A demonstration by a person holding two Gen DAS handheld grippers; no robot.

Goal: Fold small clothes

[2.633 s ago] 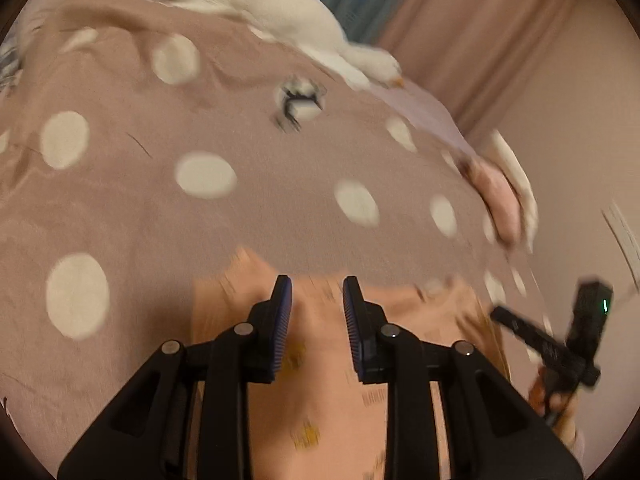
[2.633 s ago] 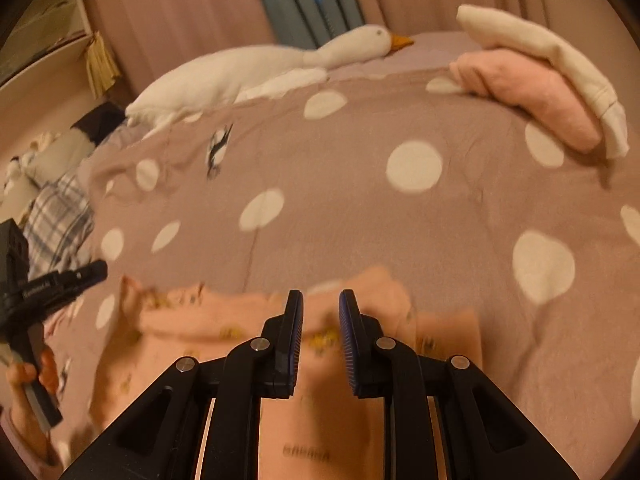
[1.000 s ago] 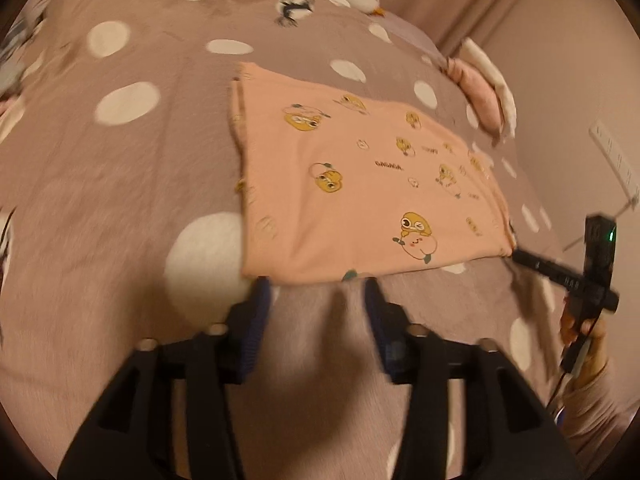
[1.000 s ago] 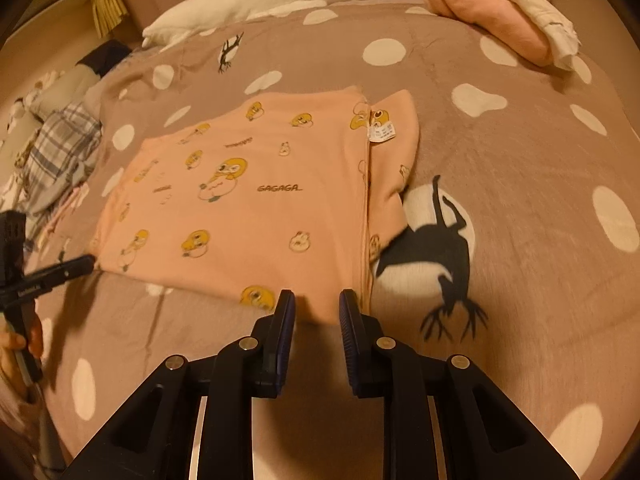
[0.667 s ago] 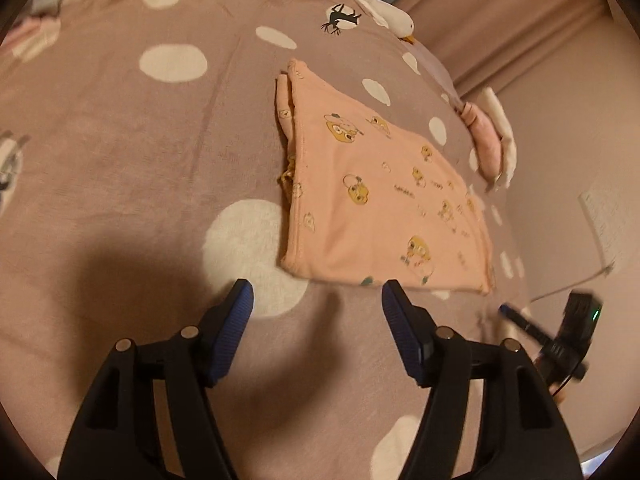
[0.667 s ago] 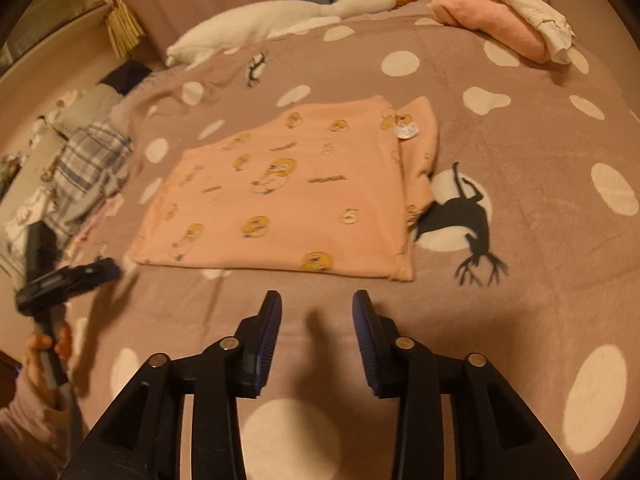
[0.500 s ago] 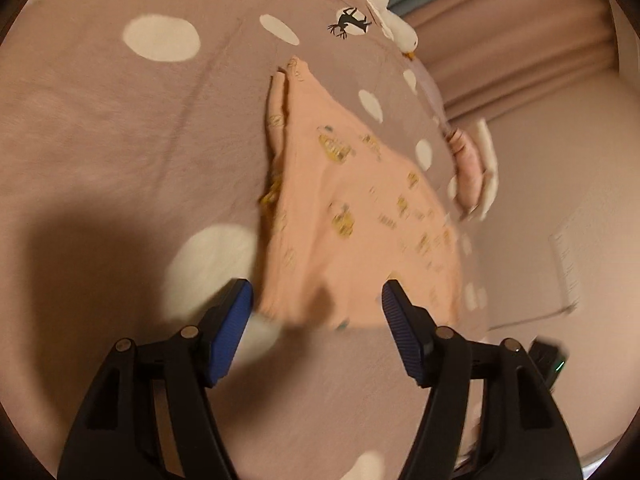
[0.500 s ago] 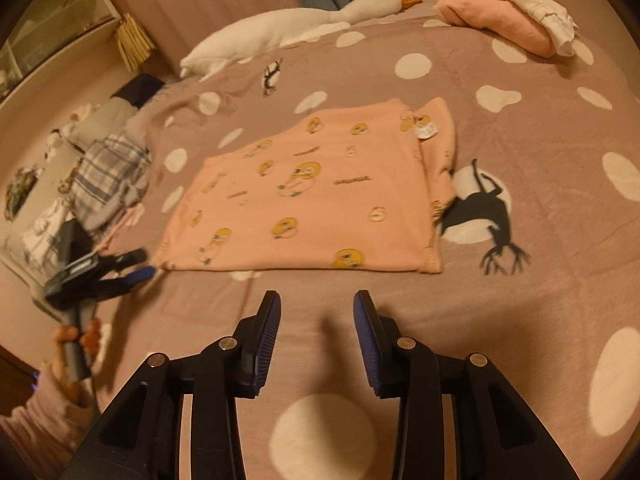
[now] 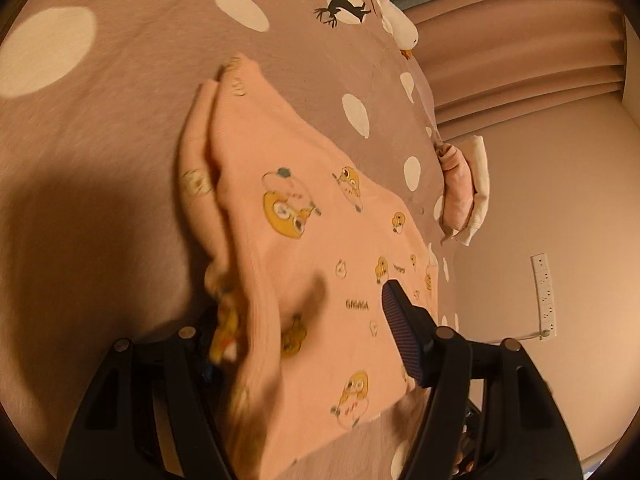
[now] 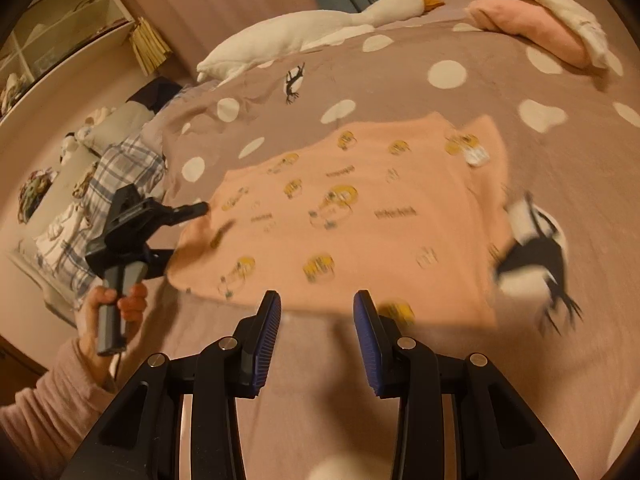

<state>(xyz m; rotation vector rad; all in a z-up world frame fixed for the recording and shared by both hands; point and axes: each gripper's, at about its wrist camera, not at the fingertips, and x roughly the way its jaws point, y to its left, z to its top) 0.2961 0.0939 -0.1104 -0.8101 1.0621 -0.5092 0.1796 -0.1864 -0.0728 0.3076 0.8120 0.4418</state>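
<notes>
Black plastic right tongs (image 10: 316, 320) fill the near edge of the right wrist view, their blue ribbed pads spread apart with only bedspread between them, after opening a little in the last second. They hover just short of the near hem of a peach garment (image 10: 352, 220), which lies folded flat on a bed.

To the left, a person's left hand (image 10: 114, 304) in a pink sleeve holds the left tongs (image 10: 182, 236) by the handle. Those tongs are spread wide around the left edge of the garment, one finger above the cloth and one below; the pads do not press on it. From the left wrist view, the cloth's edge lies between the open fingers (image 9: 400, 332), blurred.

The garment is printed with yellow cartoon ducklings and the word "GAGAGA" (image 9: 357, 305). A small white tag (image 10: 476, 156) shows near its far right corner; its writing is too blurred to read.

The bedspread (image 10: 460, 360) is dusty mauve with white dots, some holding black reindeer silhouettes (image 10: 536, 256).

Farther back lie plaid clothes (image 10: 120, 184) at the left, a long white plush goose (image 10: 320, 28) with an orange beak, and folded pink and cream clothes (image 10: 536, 20) at the far right. Pink curtains hang behind. Lettering at the window in the left wrist view is too small to read surely.
</notes>
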